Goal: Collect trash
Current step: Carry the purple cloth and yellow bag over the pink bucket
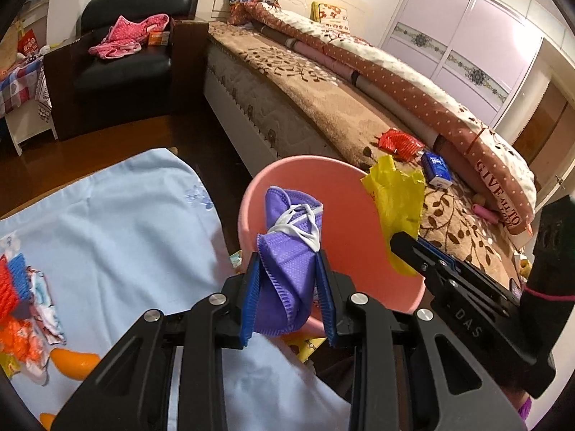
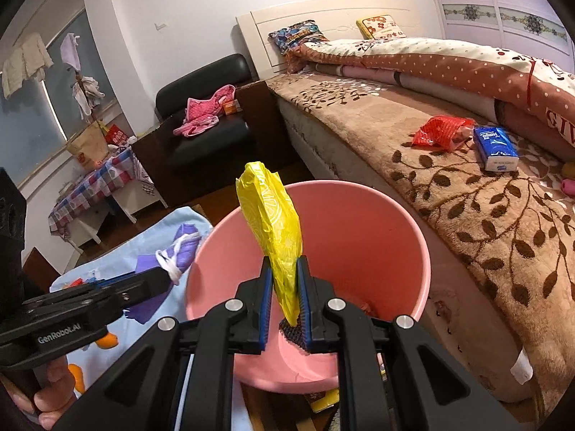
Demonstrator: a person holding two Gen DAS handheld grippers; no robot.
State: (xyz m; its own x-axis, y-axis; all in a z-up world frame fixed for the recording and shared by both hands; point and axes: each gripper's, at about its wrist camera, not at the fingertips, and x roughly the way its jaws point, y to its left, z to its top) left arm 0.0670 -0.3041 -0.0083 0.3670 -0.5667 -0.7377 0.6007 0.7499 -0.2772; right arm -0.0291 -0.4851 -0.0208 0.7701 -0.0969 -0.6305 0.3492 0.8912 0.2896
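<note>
Left wrist view: left gripper (image 1: 289, 287) is clamped on a crumpled purple face mask (image 1: 287, 258), fingers only as far apart as the mask is thick, and the pink bin (image 1: 345, 222) sits right ahead of the tips. Right gripper (image 2: 284, 298) is pinched nearly closed on a yellow plastic bag (image 2: 269, 222), held over the bin's mouth. Red wrapper (image 2: 440, 131) and blue tissue pack (image 2: 496, 147) lie on the bed (image 2: 485, 215), off to its right.
</note>
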